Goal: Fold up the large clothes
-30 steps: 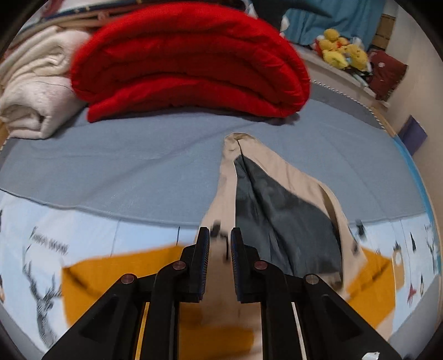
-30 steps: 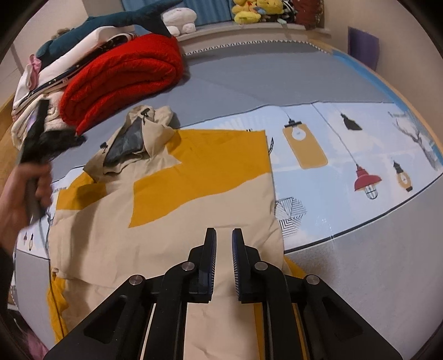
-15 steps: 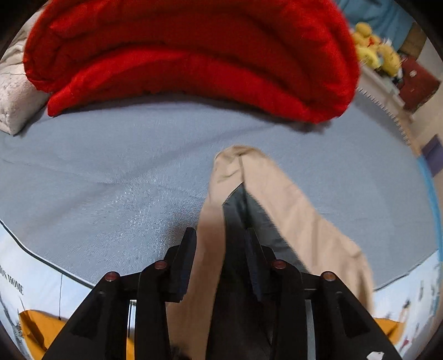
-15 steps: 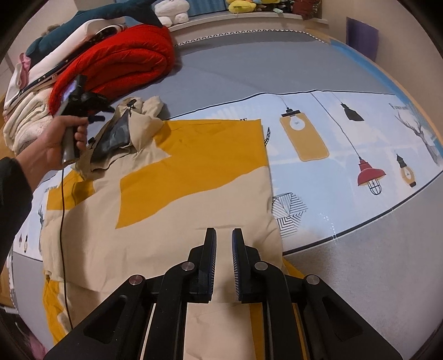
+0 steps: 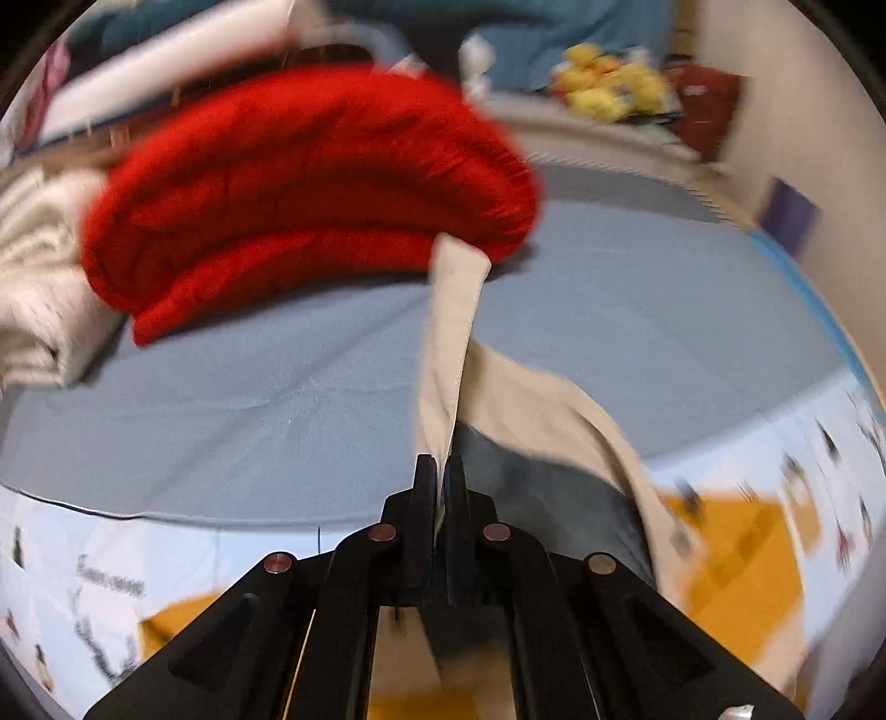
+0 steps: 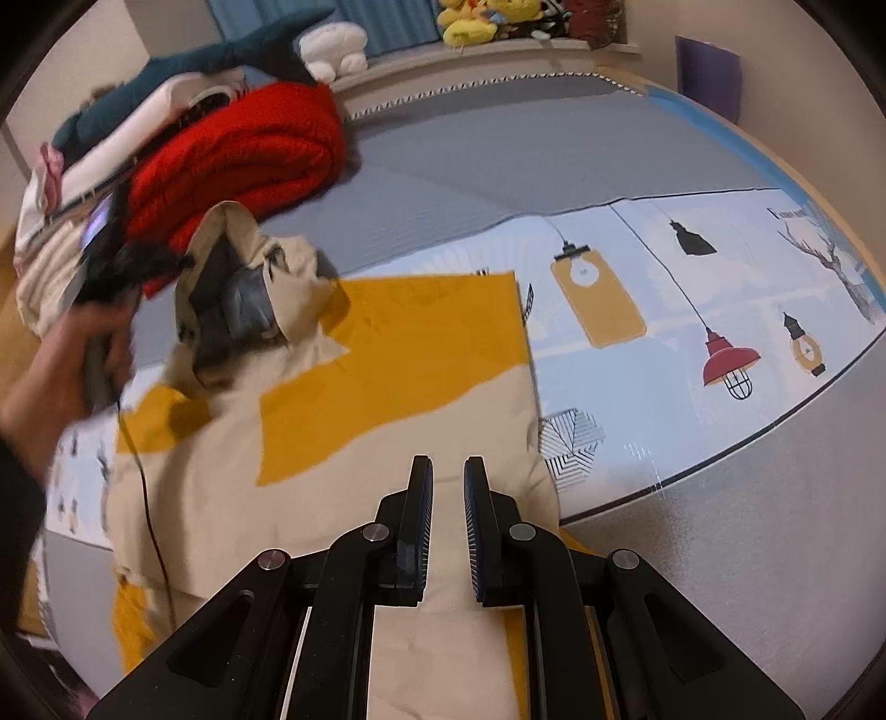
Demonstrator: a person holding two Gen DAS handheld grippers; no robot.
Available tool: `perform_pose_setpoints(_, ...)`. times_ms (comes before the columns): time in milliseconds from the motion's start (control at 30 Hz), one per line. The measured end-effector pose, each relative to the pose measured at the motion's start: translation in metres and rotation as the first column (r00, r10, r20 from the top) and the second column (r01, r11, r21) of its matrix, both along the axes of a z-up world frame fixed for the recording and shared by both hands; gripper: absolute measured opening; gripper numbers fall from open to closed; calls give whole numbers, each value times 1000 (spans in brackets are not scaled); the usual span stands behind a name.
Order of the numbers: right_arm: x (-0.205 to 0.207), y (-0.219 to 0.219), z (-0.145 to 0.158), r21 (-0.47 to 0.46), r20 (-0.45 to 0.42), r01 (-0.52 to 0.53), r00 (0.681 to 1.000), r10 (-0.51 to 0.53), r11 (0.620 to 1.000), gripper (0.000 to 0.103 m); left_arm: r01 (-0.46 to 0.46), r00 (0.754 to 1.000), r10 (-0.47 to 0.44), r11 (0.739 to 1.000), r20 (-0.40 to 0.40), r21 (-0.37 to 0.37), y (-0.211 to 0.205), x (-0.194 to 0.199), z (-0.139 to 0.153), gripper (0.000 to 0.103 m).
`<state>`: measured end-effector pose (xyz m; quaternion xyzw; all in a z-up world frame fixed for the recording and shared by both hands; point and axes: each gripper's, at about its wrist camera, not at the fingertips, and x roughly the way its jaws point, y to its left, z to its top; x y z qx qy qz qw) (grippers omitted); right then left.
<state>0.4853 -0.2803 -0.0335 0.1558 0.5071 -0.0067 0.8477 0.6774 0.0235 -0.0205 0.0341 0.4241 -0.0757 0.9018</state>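
**Hood Gripped, Body Fold Partly Complete**

My left gripper (image 5: 441, 471) was clamped on the beige fabric edge of the hood (image 5: 451, 338), its fingers pressed nearly together with cloth between them. In the right wrist view the hood (image 6: 243, 288) stood raised at 10 o'clock, its dark grey lining exposed. My right gripper (image 6: 447, 487) hovered with a narrow gap between its fingers, holding nothing, above the lower panel of the beige-and-mustard hooded jacket (image 6: 387, 354).

Status, as judged: the jacket lay on the printed blue-and-white bed sheet (image 6: 692, 310) with its sides apparently already turned in to a rough rectangle. Remaining: lay the hood down over the body, then fold the length.

Surroundings: a rolled red knitted blanket (image 5: 310, 188) lay at 12 o'clock, just beyond the hood tip; cream folded textiles (image 5: 33, 288) sat at 9 o'clock. Yellow plush toys (image 6: 476, 22) were well apart. The blanket limited room behind the hood.
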Motion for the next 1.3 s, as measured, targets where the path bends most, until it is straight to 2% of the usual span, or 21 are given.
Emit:
perform_pose_setpoints(100, -5, -2, 12, 30, 30, 16, 999, -17, 999, 13, 82, 994, -83, 997, 76, 9, 0, -84, 27, 1)
perform_pose_setpoints(167, -9, -4, 19, 49, 47, 23, 999, -25, 999, 13, 108, 986, -113, 993, 126, 43, 2, -137, 38, 1)
perform_pose_setpoints(233, -13, -3, 25, 64, 68, 25, 997, -30, 998, 13, 113, 982, -114, 993, 147, 15, 9, -185, 41, 1)
perform_pose_setpoints(300, -17, 0, 30, 75, 84, 20, 996, -26, 997, 13, 104, 984, -107, 994, 140, 24, 14, -222, 35, 1)
perform_pose_setpoints(367, -20, 3, 31, 81, 91, 14, 996, -21, 997, 13, 59, 991, -62, 998, 122, 29, 18, -249, 23, 1)
perform_pose_setpoints(400, -21, 4, 31, 81, 93, 9, 996, -17, 997, 13, 45, 994, -45, 999, 97, -3, 22, -265, 15, 2)
perform_pose_setpoints(500, -22, 12, 30, 67, 95, -2, 995, -5, 998, 13, 16, 995, -7, 996, 98, -91, 27, -288, 5, 2)
perform_pose_setpoints(567, -22, 14, 28, 81, 99, -2, 995, -6, 997, 13, 1, 997, 11, 988, 81, -152, 35, -283, -3, 2)
perform_pose_setpoints(633, -24, 19, 26, 91, 105, -7, 995, -3, 996, 13, -45, 998, 55, 967, 34, -252, 47, -268, -9, 2)
perform_pose_setpoints(667, -25, 24, 23, 101, 105, -17, 994, 6, 995, 13, -52, 998, 61, 952, 19, -302, 52, -264, -12, 8)
perform_pose_setpoints(767, -21, 39, 9, 196, 84, -60, 995, 45, 979, 13, -151, 988, 132, 929, -79, -337, 66, -247, -33, 16)
perform_pose_setpoints(800, -19, 46, 2, 237, 69, -78, 996, 64, 968, 13, -186, 980, 147, 909, -131, -372, 73, -242, -44, 23)
perform_pose_setpoints(867, -15, 57, -10, 271, 38, -96, 995, 89, 958, 13, -268, 950, 159, 858, -270, -439, 86, -232, -69, 30)
perform_pose_setpoints(900, -12, 62, -17, 280, 17, -97, 995, 96, 955, 13, -307, 931, 159, 828, -329, -469, 91, -229, -82, 30)
perform_pose_setpoints(1000, -7, 79, -38, 341, -45, -98, 992, 120, 935, 14, -397, 880, 154, 756, -449, -520, 101, -224, -111, 30)
perform_pose_setpoints(1067, -3, 86, -49, 362, -73, -97, 989, 132, 927, 14, -438, 852, 141, 718, -504, -541, 105, -224, -127, 30)
perform_pose_setpoints(1167, 4, 97, -66, 375, -111, -93, 983, 145, 922, 18, -467, 830, 130, 693, -542, -549, 104, -224, -138, 31)
perform_pose_setpoints(1233, 7, 101, -77, 385, -141, -85, 979, 149, 919, 24, -471, 825, 119, 683, -552, -558, 103, -225, -141, 31)
perform_pose_setpoints(1300, 10, 103, -88, 392, -170, -69, 974, 146, 917, 25, -472, 821, 108, 680, -560, -561, 98, -224, -142, 31)
